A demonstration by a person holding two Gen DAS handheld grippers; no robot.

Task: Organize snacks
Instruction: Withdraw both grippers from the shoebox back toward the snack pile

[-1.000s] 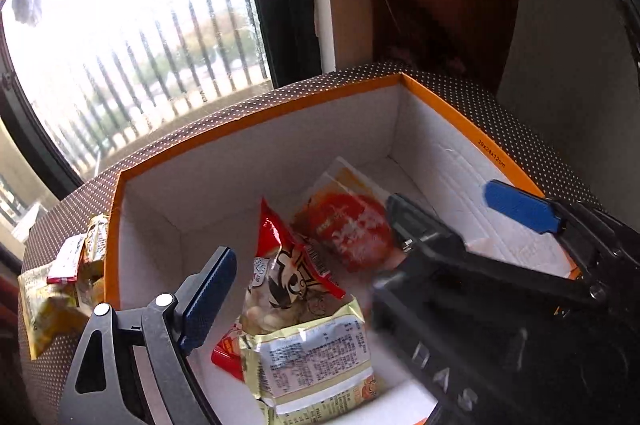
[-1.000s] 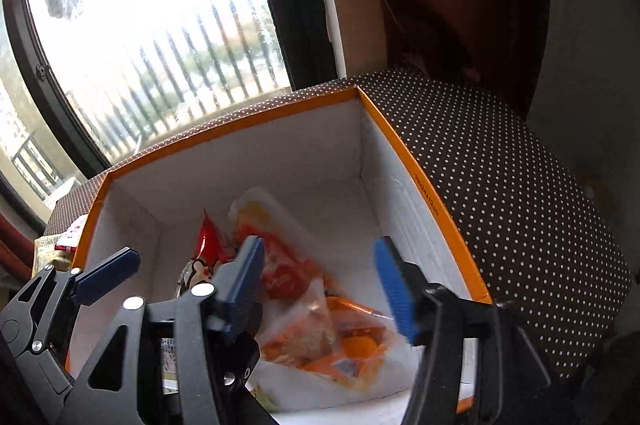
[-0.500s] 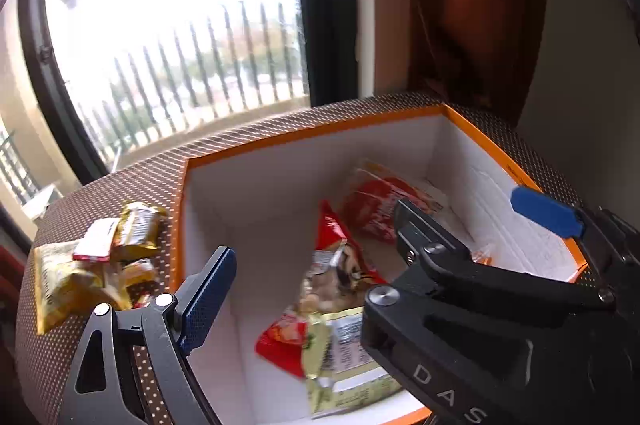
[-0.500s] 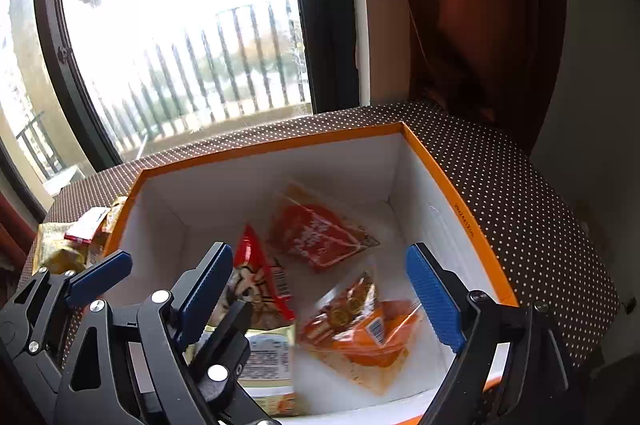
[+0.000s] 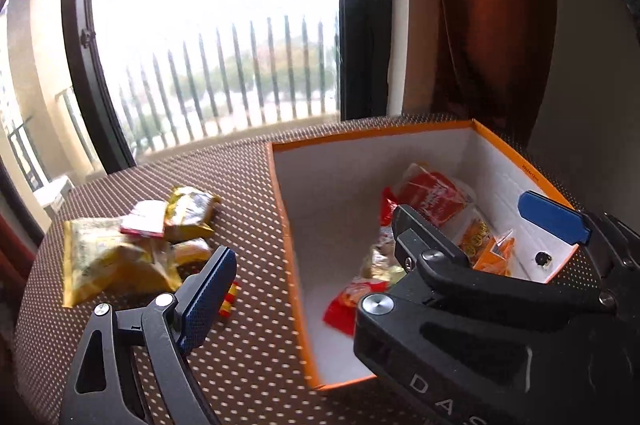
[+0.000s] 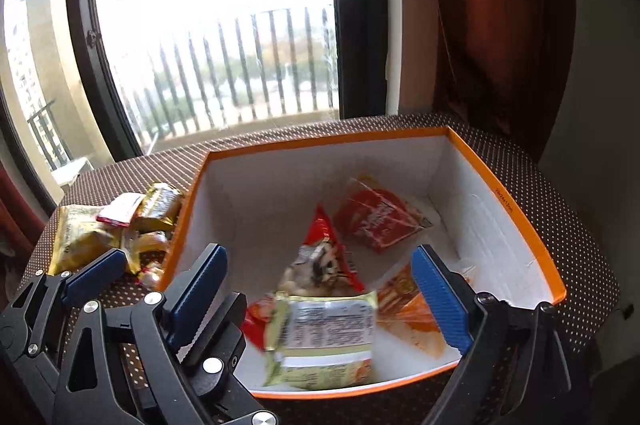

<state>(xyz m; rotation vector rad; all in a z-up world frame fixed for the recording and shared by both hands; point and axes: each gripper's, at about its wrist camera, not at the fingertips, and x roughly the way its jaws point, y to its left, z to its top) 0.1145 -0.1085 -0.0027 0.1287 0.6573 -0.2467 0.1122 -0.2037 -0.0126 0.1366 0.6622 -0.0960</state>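
An orange-rimmed box (image 6: 320, 141) with white walls stands on the dotted table. In it lie a red pack (image 6: 376, 221), a red peanut pack (image 6: 320, 261), a yellow-green pack (image 6: 324, 337) and an orange see-through pack (image 6: 404, 309). My right gripper (image 6: 320, 257) hovers over the box's near side, its jaws opening with nothing pressed between them. My left gripper (image 5: 320, 265) is open and empty over the box's left wall. Its right finger is hidden behind the right gripper. Loose yellow packs (image 5: 108, 257) lie in a pile left of the box.
A brown cloth with white dots (image 5: 248, 353) covers the table, with bare cloth in front of the pile. A large window with railings (image 5: 224, 73) is behind, and a dark red curtain (image 5: 480, 25) hangs at the back right. The table edge curves away at the left.
Both grippers drew back and shifted left, so the loose pile came into view. The right jaws spread wider, and the orange see-through pack lies free on the box floor.
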